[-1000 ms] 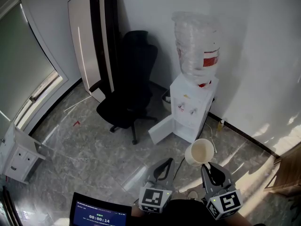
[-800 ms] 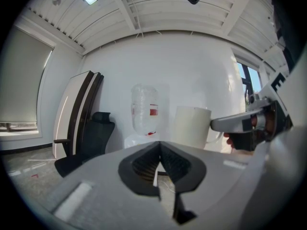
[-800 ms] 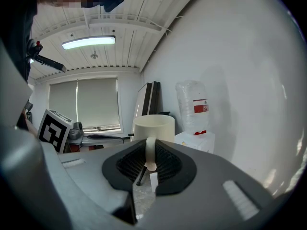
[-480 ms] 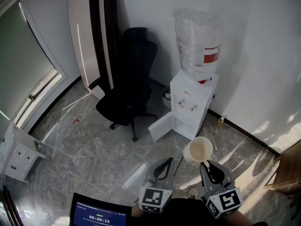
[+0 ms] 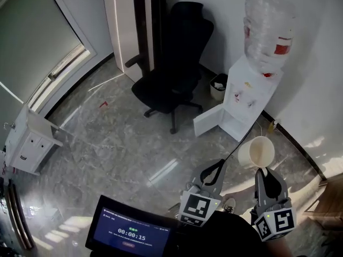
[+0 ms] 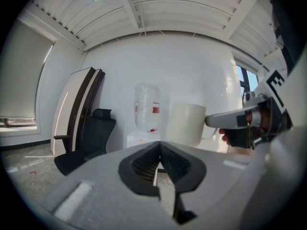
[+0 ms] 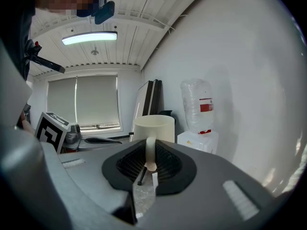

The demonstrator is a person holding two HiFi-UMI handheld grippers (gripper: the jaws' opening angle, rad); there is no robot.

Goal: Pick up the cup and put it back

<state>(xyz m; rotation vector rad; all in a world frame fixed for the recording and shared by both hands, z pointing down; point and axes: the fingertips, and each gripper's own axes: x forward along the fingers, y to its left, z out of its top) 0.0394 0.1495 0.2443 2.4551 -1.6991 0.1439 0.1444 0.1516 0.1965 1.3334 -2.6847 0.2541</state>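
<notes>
You had the cup (image 5: pixel 256 152) lifted, its handle clamped in your right gripper (image 5: pixel 262 173), in the air near the water dispenser (image 5: pixel 244 98), your left gripper (image 5: pixel 220 165) closed on nothing; putting it back remained.

Black office chair (image 5: pixel 171 74) on marble floor (image 5: pixel 107 143)

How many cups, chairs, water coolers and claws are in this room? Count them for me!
Cup: 1 (held by its handle in the right claw)
Black chair: 1
Water cooler: 1
Claws: 2 (left claw, right claw)
Total: 5
</notes>
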